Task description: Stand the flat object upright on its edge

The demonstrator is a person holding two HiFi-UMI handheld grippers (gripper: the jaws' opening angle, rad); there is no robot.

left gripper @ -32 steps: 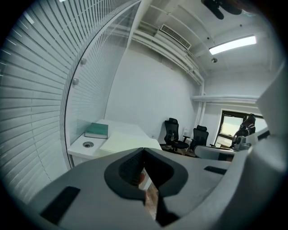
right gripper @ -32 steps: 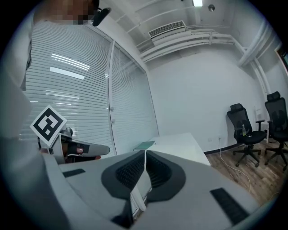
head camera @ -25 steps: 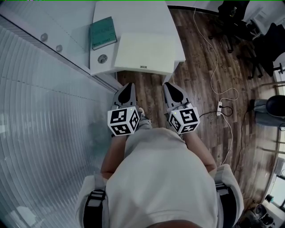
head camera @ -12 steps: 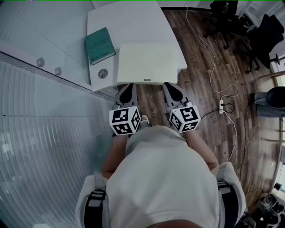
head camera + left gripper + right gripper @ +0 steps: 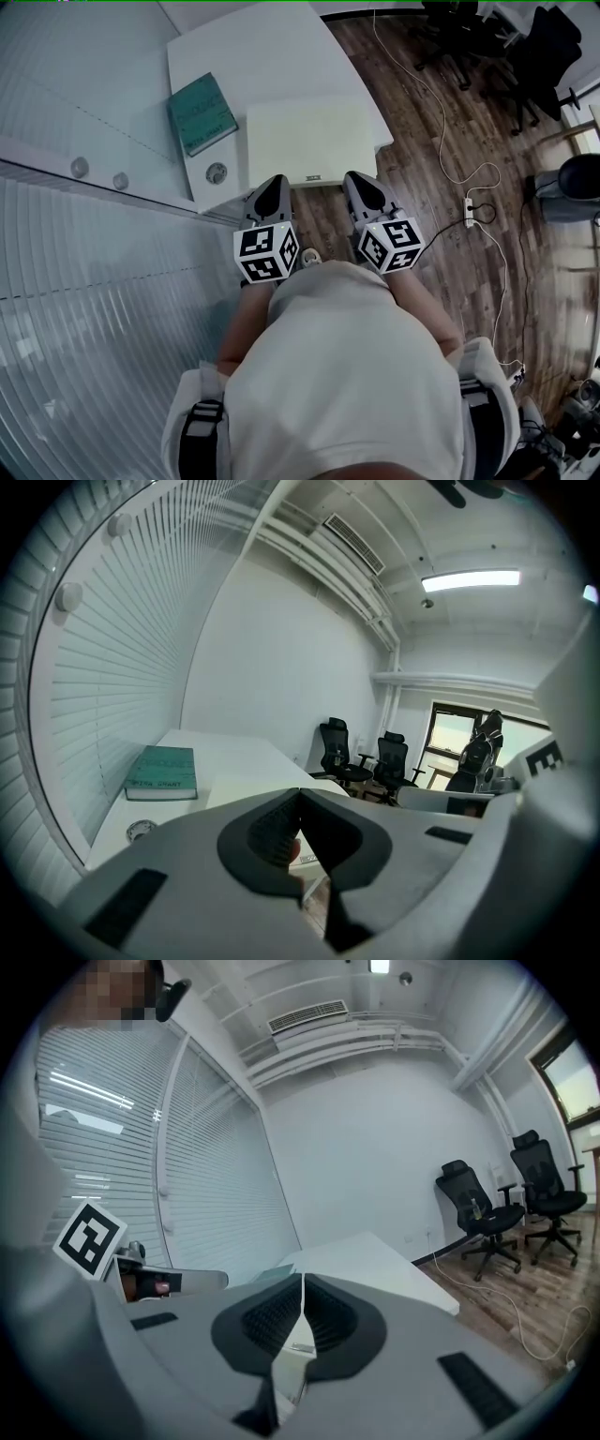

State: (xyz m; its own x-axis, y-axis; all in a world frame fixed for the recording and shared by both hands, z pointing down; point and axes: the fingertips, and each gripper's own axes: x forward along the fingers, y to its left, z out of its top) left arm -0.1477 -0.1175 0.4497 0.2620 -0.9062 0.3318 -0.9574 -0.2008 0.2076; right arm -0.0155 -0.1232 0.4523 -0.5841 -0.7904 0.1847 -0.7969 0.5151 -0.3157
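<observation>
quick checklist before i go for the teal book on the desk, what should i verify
1. Book lying flat on the desk, not yet stood up: ok.
2. Left gripper open for a grasp: not ok; jaws together, nothing between them.
3. Right gripper open for a grasp: not ok; jaws together, empty.
4. Grippers at the book: not ok; in the head view both tips are only about at the desk's near edge.
5. Room beside the book: ok; the cream mat lies apart from it.
6. Book will balance on its edge: cannot tell.

Teal book, white table, cream mat, brown plank floor.
</observation>
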